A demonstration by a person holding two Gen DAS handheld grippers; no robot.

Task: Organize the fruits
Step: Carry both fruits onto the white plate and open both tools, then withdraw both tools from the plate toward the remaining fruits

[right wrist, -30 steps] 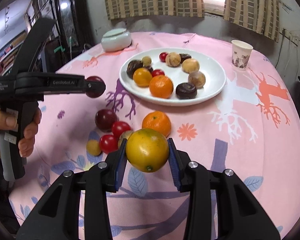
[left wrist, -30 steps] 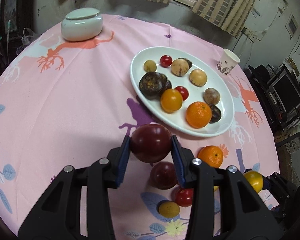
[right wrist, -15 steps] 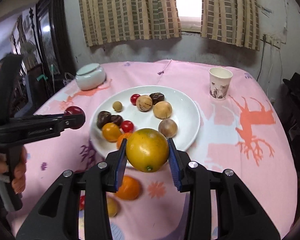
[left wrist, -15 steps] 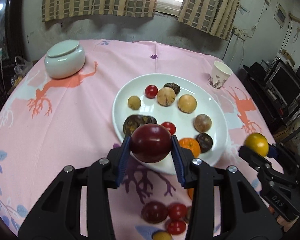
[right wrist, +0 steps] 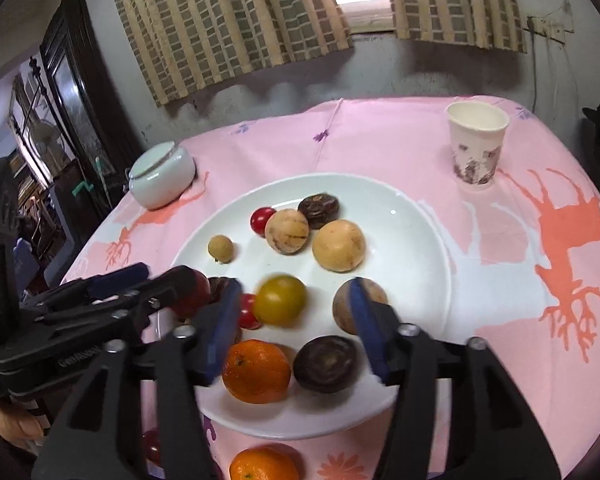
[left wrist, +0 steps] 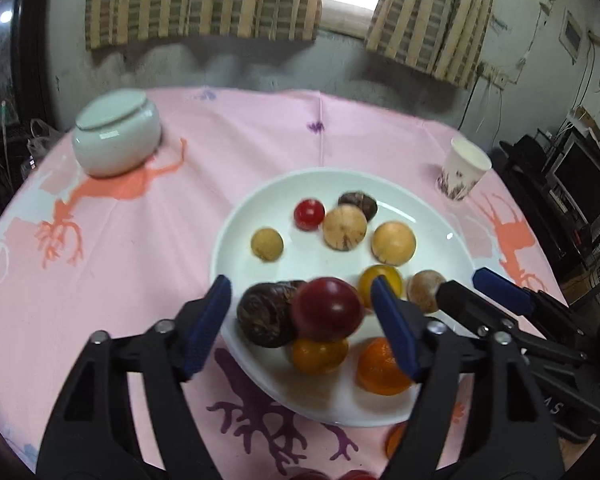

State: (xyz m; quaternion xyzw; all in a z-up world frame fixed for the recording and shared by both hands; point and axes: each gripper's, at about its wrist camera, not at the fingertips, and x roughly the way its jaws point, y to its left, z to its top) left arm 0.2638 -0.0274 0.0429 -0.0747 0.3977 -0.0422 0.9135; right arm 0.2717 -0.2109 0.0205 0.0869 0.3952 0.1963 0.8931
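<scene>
Over the round white plate (left wrist: 236, 240), our left tongs (left wrist: 302, 314) had just opened, freeing the dark red plum (left wrist: 327, 309); our right tongs (right wrist: 294, 318) likewise opened, the yellow-orange fruit (right wrist: 280, 300) loose at their eleven o'clock.

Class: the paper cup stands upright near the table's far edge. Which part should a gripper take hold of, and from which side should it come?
Grip the paper cup across its side wall, about mid-height, coming level from the plate side. It stands upright and open-topped, and tapers toward the base. Nothing stands close beside it. Squeeze lightly, since thin paper probably buckles.
</scene>
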